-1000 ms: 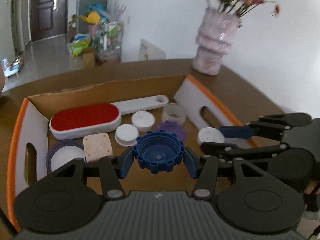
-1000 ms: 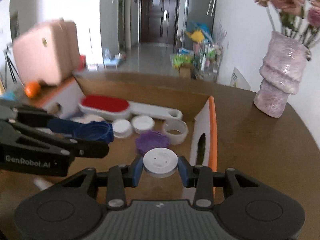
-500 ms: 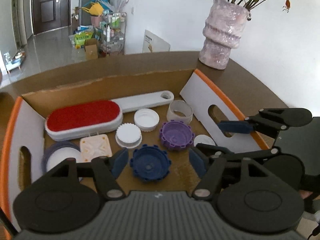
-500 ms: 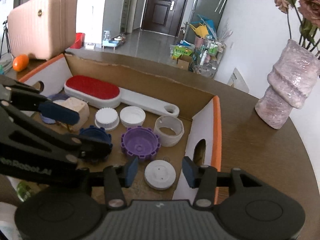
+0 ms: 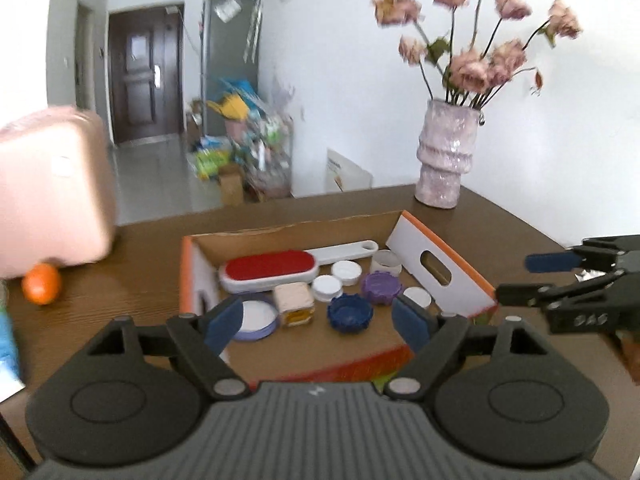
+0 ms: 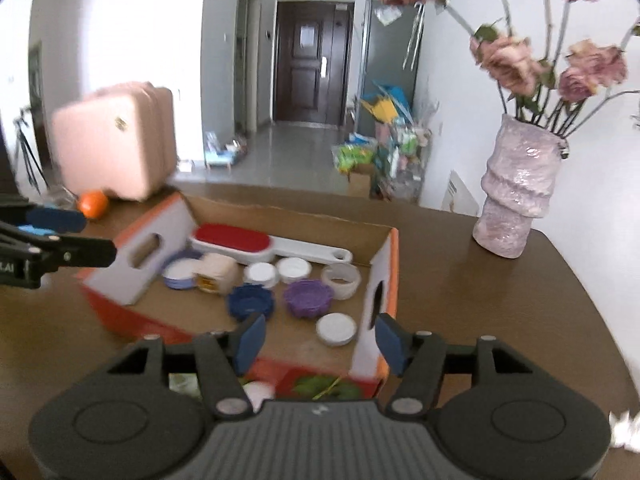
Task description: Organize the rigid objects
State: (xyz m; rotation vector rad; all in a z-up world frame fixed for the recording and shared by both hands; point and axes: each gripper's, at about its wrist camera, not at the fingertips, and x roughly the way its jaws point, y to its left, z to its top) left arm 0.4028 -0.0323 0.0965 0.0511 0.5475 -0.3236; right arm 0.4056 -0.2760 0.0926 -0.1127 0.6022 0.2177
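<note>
In cardboard box [image 5: 440, 268]: ridged round plastic caps [image 5: 349, 313].

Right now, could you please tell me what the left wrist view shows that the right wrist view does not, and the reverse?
Only the left wrist view shows the right gripper at its right edge. Only the right wrist view shows the left gripper at its left edge, plus green leaves printed on the box's near outer wall. Both show the cardboard box holding the red brush, blue cap, purple cap and white caps, also the vase, the orange and the pink suitcase.
</note>
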